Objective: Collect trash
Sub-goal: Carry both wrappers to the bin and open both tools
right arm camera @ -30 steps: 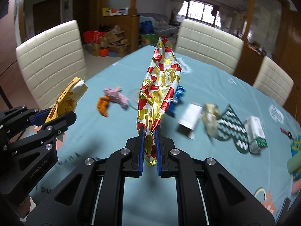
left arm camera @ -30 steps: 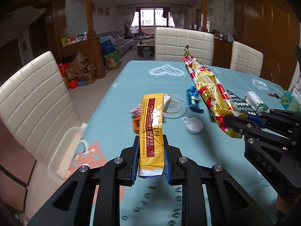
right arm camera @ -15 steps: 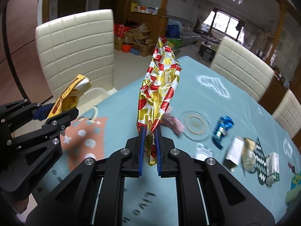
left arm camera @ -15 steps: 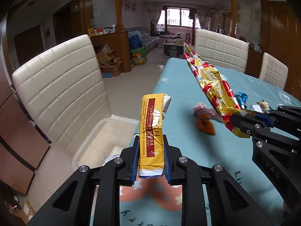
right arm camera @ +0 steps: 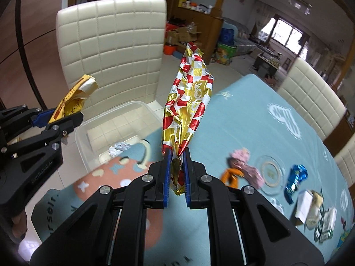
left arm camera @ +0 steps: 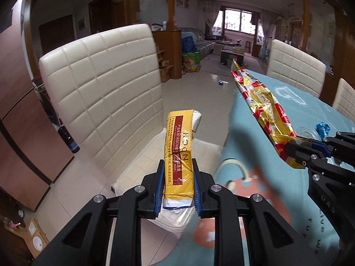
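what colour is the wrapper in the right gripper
Red, white and gold checks on shiny foil wrapper, clearest in the right wrist view.

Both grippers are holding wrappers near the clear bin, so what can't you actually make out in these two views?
- Clear bin: in the right wrist view the table edge hides its near part; in the left wrist view the left gripper and yellow wrapper cover much of it.
- Crumpled scrap in the bin: too small to identify.
- Orange and pink wrappers: motion-blurred.
- Print on the yellow wrapper: too small to read.
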